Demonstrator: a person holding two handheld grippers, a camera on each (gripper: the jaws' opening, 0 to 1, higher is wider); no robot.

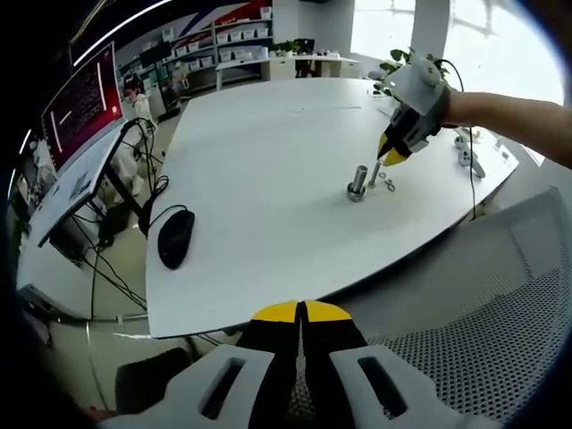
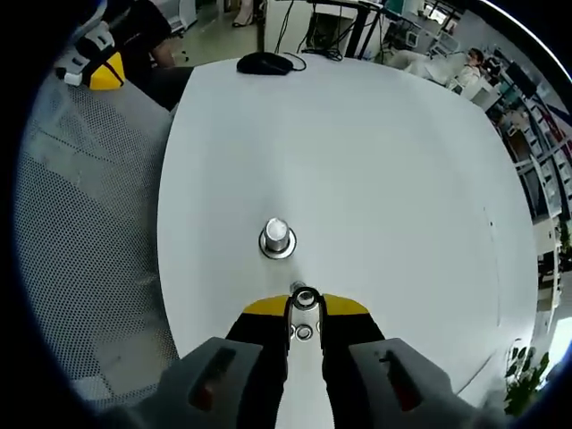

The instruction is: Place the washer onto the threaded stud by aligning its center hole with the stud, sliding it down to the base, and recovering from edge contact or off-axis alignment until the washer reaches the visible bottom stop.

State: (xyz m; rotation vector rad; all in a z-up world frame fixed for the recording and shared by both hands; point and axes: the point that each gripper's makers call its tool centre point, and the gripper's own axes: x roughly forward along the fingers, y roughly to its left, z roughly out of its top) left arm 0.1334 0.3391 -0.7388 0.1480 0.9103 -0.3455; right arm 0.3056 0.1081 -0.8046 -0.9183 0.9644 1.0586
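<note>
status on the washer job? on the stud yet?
Not yet. Done: right gripper has reached the washers lying on the white table. In hand: one washer sits between its tips, apparently gripped. Left: carry it over the threaded stud, align, slide down to its base. Left gripper is shut, idle.

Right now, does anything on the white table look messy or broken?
Nothing looks broken or spilled. The stud stands upright on the white table. The right tongs sit just beside it, pinching a washer, with another small ring lying on the table between them. A black mouse rests near the far edge.
</note>
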